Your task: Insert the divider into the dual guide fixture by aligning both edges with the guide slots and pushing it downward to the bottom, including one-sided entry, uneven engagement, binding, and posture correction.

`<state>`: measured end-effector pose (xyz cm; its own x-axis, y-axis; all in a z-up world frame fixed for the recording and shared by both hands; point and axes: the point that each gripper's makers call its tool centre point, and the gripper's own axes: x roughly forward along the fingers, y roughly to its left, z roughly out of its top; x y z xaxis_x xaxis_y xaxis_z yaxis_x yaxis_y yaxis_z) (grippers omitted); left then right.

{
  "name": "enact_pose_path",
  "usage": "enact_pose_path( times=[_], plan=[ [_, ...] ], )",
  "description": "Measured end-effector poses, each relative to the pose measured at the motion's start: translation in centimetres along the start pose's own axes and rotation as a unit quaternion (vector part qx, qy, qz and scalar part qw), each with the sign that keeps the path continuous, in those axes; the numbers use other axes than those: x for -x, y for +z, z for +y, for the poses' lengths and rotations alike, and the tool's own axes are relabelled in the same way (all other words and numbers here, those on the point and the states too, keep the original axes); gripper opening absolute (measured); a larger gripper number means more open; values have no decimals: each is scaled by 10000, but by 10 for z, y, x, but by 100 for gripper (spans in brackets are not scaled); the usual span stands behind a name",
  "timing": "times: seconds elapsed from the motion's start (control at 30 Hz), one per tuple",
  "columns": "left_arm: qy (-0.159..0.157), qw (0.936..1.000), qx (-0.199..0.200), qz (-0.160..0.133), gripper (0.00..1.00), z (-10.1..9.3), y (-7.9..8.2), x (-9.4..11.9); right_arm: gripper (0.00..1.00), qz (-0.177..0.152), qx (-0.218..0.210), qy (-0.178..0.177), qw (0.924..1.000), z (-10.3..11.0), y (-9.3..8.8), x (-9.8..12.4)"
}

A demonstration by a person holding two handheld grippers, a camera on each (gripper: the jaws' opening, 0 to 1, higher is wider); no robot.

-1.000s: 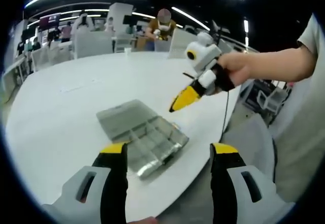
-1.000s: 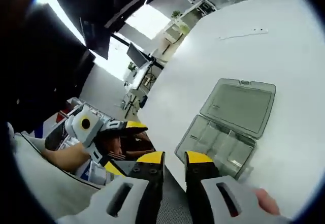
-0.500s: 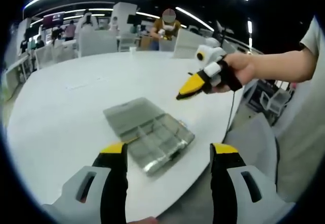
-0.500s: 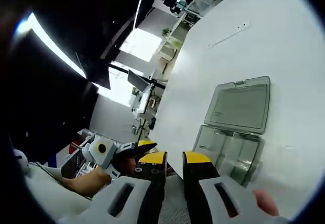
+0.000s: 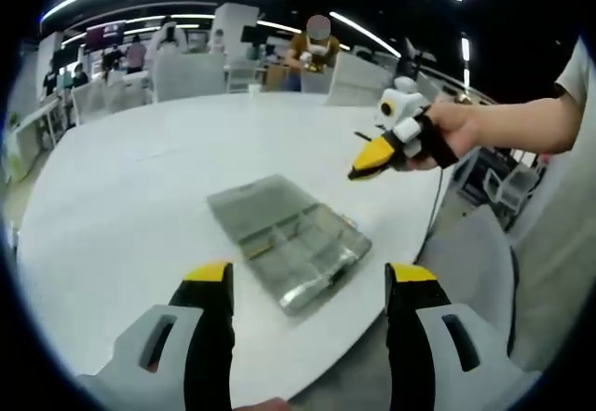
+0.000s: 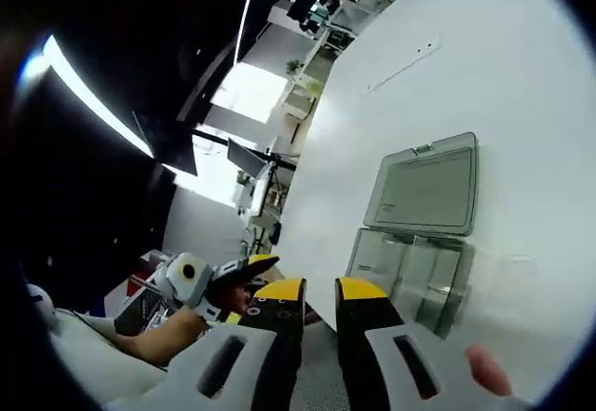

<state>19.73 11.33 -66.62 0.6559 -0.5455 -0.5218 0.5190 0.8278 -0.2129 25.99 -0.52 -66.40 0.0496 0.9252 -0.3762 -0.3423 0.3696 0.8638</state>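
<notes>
organizer box open on white table, near its edge | left gripper jaws wide, empty, box straight ahead between them, nearer | right gripper nearly closed, empty, beside box (divider not discernible)

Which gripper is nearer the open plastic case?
Hard to call; neither touches it. The left gripper is open, short of the plastic case's near edge. The right gripper is held in the air beyond its far side.
</notes>
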Motion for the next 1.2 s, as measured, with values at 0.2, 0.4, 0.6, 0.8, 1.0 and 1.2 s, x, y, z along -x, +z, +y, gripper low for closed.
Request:
enact_pose_path(
  times=[0.2,0.4,0.6,0.8,1.0,1.2],
  plan=[
    [42,10000,-6,35,64,6,-1,3,10,-13,-16,-51,10000,-2,-5,6],
    [51,10000,-15,51,64,10,0,5,12,51,163,-145,9998,-6,-11,10],
    [30,9999,-48,104,64,13,0,5,17,185,658,-152,9975,-4,-21,9],
    [3,9998,-93,154,64,15,0,6,21,264,947,-71,9951,-2,-26,9],
    [-13,9998,-130,174,64,19,2,7,24,417,1284,-55,9908,1,-33,8],
    [-46,9996,-169,206,64,21,4,6,26,581,1671,-52,9842,3,-41,7]
  ],
)
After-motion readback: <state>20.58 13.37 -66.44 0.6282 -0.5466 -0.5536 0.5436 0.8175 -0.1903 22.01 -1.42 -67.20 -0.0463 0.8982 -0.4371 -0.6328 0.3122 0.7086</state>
